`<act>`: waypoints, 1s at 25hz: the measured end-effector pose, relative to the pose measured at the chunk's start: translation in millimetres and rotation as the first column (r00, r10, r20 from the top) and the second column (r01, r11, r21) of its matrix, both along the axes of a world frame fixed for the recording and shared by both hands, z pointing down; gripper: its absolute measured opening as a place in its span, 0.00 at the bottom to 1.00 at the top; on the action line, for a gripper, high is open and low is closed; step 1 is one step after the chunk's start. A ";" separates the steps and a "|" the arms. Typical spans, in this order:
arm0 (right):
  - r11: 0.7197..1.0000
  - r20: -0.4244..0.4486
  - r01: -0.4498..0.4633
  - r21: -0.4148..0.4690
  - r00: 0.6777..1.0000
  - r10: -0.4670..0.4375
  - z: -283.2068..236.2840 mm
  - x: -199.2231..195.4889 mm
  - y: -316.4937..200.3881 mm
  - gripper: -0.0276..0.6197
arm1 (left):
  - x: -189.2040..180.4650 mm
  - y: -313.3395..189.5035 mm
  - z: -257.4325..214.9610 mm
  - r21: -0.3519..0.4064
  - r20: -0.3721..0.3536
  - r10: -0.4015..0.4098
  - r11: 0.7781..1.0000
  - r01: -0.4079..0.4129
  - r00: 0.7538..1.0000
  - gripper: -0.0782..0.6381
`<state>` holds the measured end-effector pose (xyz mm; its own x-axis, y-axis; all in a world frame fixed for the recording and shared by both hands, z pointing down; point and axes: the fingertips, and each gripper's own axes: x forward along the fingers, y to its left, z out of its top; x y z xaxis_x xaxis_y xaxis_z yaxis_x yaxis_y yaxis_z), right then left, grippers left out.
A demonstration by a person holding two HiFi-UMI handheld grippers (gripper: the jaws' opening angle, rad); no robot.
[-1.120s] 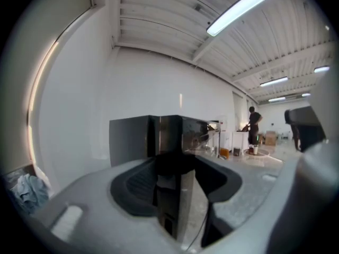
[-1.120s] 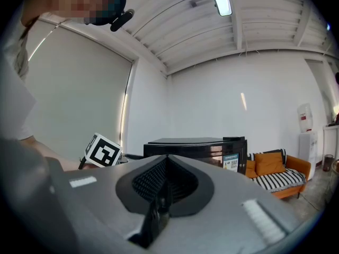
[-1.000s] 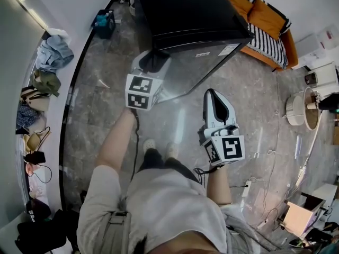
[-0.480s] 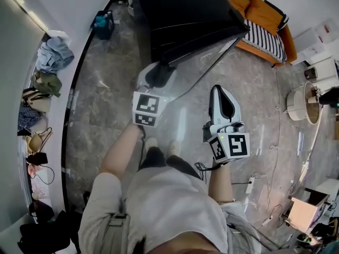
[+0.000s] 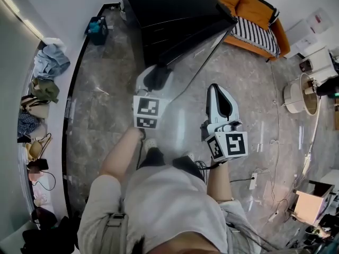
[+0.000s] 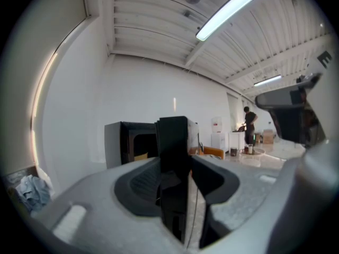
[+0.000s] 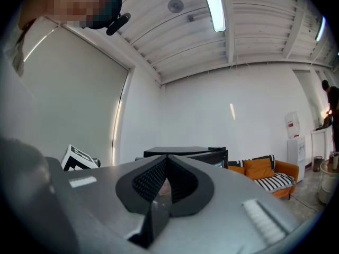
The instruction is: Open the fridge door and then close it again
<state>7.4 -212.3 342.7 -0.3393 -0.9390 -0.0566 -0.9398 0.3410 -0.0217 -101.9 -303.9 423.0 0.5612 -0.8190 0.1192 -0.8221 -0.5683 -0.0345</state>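
The black fridge (image 5: 169,9) stands at the top of the head view with its glossy door (image 5: 185,62) swung out towards me. My left gripper (image 5: 154,79) holds the door's free edge. In the left gripper view that dark edge (image 6: 175,152) stands upright between the pads of the left gripper (image 6: 177,194), with the fridge body (image 6: 127,144) behind it. The jaws have just been closing, with the door edge between them. My right gripper (image 5: 219,91) hangs to the right of the door, shut and holding nothing. The right gripper (image 7: 167,181) looks level at the fridge (image 7: 185,153).
An orange sofa with a striped cushion (image 5: 259,20) stands right of the fridge. Clothes (image 5: 47,62) lie along the left wall. A power strip and cables (image 5: 253,180) cross the floor at the right, near a white pot (image 5: 299,97) and a cardboard box (image 5: 310,205). A person (image 6: 249,121) stands far off.
The fridge door has swung further open, and my left gripper has come back towards me with its edge. The right gripper has shifted only a little.
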 end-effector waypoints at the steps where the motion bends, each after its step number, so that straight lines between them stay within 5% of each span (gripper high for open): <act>1: 1.000 -0.004 0.005 0.007 1.000 -0.005 -2.9 4.1 3.8 0.05 | 2.9 3.6 -0.1 -0.003 0.000 -0.008 1.000 0.008 1.000 0.36; 13: 0.996 -0.013 0.081 0.032 0.997 -0.080 -20.3 96.9 57.6 0.05 | 52.4 52.8 0.1 -0.026 0.003 -0.186 0.982 0.186 0.982 0.36; 25: 0.993 -0.008 0.104 0.051 0.995 -0.103 -22.3 152.7 89.1 0.05 | 95.4 92.2 -5.4 -0.027 -0.043 -0.264 0.964 0.263 0.964 0.36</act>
<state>160.0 -123.2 320.4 -0.4350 -0.8947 -0.1018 -0.8995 0.4370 0.0028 -6.5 -211.7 417.6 0.3310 -0.9363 0.1173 -0.9433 -0.3315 0.0160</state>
